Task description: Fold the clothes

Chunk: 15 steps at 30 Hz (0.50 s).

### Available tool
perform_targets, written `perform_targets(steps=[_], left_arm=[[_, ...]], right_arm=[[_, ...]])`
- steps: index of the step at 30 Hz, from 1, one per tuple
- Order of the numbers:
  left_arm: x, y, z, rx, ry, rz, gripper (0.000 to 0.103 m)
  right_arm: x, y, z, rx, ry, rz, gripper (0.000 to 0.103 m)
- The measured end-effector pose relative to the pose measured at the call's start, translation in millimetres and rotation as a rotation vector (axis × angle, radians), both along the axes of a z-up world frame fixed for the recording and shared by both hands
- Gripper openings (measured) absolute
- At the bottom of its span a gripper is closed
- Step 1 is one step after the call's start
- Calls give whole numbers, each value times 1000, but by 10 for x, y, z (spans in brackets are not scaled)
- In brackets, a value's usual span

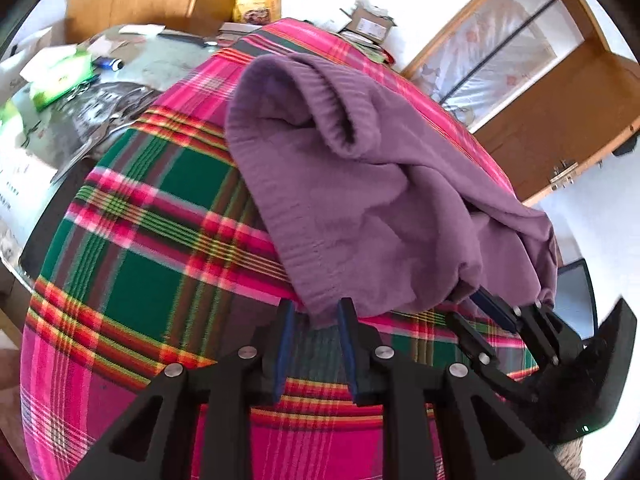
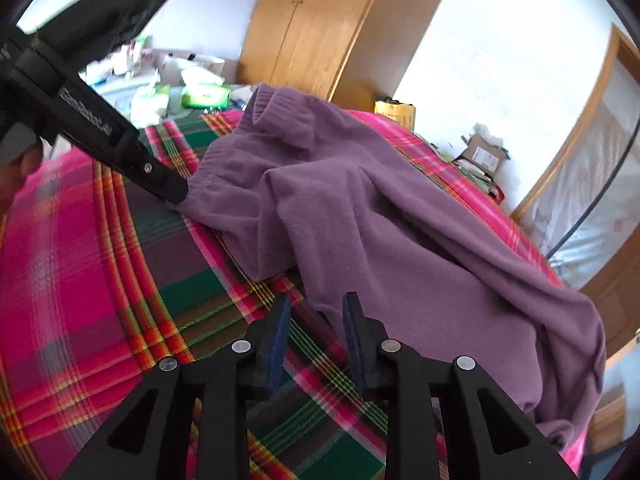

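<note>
A purple knit sweater (image 1: 360,200) (image 2: 380,220) lies rumpled and partly doubled over on a pink, green and red plaid bedspread (image 1: 140,260) (image 2: 80,260). My left gripper (image 1: 316,308) is at the sweater's near ribbed hem corner. Its blue pads stand apart, the corner hangs between the fingertips, and I see no pinch. From the right wrist view the left gripper (image 2: 178,196) touches that same corner. My right gripper (image 2: 318,304) is open over the bedspread, with the sweater's edge just beyond its tips. In the left wrist view the right gripper (image 1: 464,304) sits at the sweater's right-hand edge.
A cluttered surface behind the bed holds a green tissue pack (image 1: 60,80) (image 2: 206,96). A yellow bag (image 1: 258,4) (image 2: 394,114) and a cardboard box (image 1: 370,24) (image 2: 482,156) stand past the far side. A wooden wardrobe (image 2: 312,28) and a door (image 1: 560,120) line the walls.
</note>
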<state>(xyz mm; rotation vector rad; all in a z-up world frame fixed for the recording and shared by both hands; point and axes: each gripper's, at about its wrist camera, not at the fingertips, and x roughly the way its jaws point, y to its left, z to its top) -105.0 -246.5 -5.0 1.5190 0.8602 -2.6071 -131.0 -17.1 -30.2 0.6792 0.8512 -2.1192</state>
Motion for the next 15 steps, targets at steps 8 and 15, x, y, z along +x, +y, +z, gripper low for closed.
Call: perform_targets(steps=[8, 15], left_arm=[[-79, 51, 2, 5, 2, 6, 23], [-141, -52, 166, -22, 62, 55, 16]], right_arm=[[-185, -109, -1, 2, 44, -76, 28], [-321, 145, 338, -198, -46, -144, 9]])
